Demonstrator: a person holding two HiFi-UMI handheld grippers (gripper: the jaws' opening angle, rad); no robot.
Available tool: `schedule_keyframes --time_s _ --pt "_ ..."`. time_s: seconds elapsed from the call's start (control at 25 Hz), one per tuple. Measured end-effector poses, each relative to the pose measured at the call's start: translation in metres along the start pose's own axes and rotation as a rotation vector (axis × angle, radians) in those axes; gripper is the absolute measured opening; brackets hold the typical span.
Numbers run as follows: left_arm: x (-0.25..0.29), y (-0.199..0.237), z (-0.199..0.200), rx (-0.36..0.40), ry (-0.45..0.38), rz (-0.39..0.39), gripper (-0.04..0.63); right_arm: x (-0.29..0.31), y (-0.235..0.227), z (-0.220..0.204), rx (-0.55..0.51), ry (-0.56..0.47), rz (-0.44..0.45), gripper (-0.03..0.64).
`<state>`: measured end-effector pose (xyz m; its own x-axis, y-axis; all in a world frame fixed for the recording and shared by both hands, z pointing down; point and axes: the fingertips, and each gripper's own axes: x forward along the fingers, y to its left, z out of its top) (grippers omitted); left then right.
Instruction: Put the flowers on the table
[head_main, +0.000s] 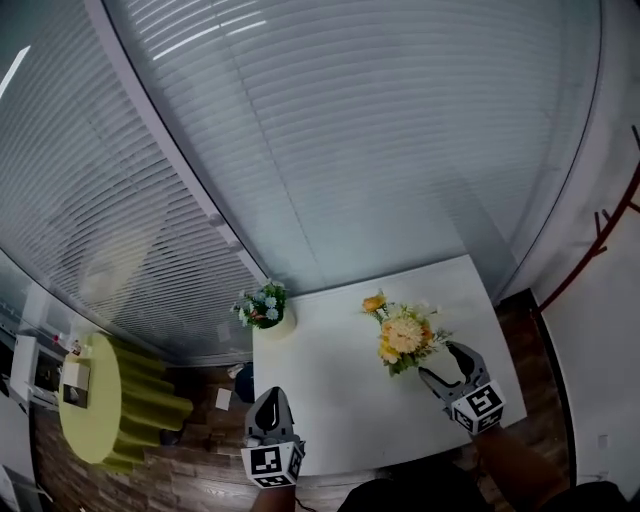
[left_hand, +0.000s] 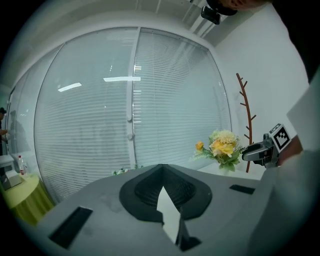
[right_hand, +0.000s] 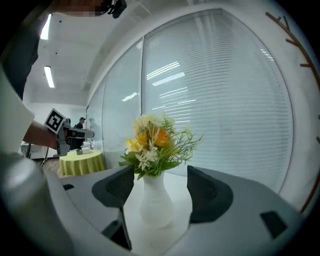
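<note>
A bunch of yellow and cream flowers (head_main: 403, 337) stands in a white vase (right_hand: 154, 202) on the white table (head_main: 330, 395), right of its middle. My right gripper (head_main: 441, 362) sits just behind the bunch with its jaws spread wide. In the right gripper view the vase stands between the pads (right_hand: 119, 186) with a gap on each side. My left gripper (head_main: 269, 408) is shut and holds nothing, over the table's near left edge. The left gripper view shows the flowers (left_hand: 223, 146) far off to the right.
A second pot of blue and white flowers (head_main: 263, 306) stands at the table's far left corner. Blinds cover the glass wall behind. A round yellow-green table (head_main: 95, 400) stands to the left on the wood floor, and a brown coat rack (head_main: 600, 240) to the right.
</note>
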<state>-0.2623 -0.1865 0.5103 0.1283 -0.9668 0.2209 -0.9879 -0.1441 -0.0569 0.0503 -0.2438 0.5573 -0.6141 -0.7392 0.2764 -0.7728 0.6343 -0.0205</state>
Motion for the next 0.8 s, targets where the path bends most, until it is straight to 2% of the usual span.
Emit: schedule_keyframes --time_s 0.44,0.6,0.8 --pt "0.001 -0.014 0.031 0.013 -0.076 -0.013 -0.005 -0.032 -0.022 0.068 -0.015 -0.128 -0.043 0.328" --pt "0.004 -0.019 0.04 0.018 -0.091 -0.02 -0.005 -0.035 -0.025 0.078 0.005 -0.134 -0.04 0.324" --pt "0.004 -0.024 0.052 0.04 -0.103 -0.029 -0.005 -0.038 -0.024 0.092 -0.006 -0.165 -0.024 0.26"
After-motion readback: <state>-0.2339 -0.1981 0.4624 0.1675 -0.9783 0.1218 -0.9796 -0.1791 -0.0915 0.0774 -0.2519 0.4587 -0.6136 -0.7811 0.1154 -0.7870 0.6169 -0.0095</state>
